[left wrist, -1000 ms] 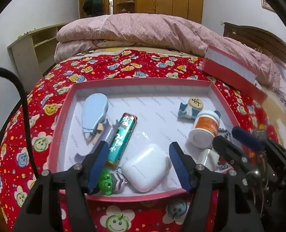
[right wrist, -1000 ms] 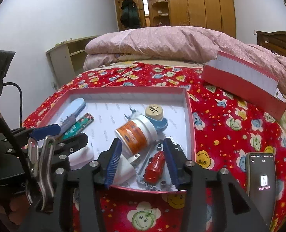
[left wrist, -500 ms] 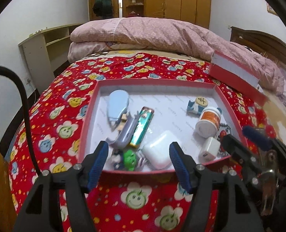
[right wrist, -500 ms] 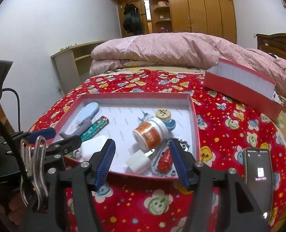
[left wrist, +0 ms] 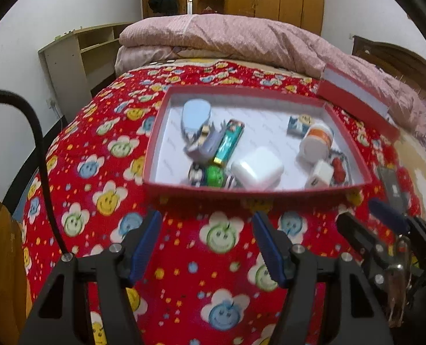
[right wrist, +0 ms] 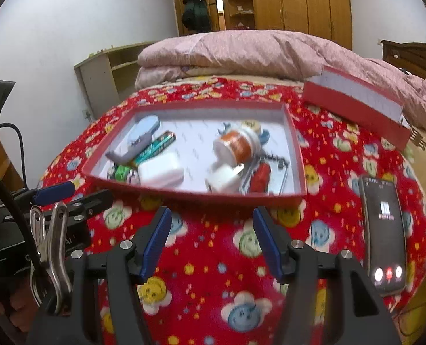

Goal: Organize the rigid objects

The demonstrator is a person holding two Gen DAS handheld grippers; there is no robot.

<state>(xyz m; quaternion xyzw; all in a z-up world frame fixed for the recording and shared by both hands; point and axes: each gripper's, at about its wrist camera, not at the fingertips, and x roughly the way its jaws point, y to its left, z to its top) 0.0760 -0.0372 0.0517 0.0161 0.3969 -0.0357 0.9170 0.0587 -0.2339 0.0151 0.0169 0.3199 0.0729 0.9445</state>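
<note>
A red tray [left wrist: 241,192] with a white floor lies on the red smiley bedspread and also shows in the right wrist view [right wrist: 184,195]. In it lie a white case [left wrist: 257,168], a white jar with an orange label [left wrist: 316,142], a green tube [left wrist: 228,142], a pale blue oval case [left wrist: 195,115], a white plug [right wrist: 224,179] and a small red item [right wrist: 260,176]. My left gripper [left wrist: 207,247] is open and empty, over the bedspread in front of the tray. My right gripper [right wrist: 213,240] is open and empty, also short of the tray's near wall.
A black phone [right wrist: 384,230] with a lit screen lies on the bedspread right of the tray. A red box lid [right wrist: 353,103] leans against the pink quilt [right wrist: 256,51] behind. A beige shelf unit [left wrist: 77,57] stands at the left wall.
Both grippers have drawn back from over the tray's near end to the bedspread in front of it. Both stayed open and empty. The tray's contents have not moved.
</note>
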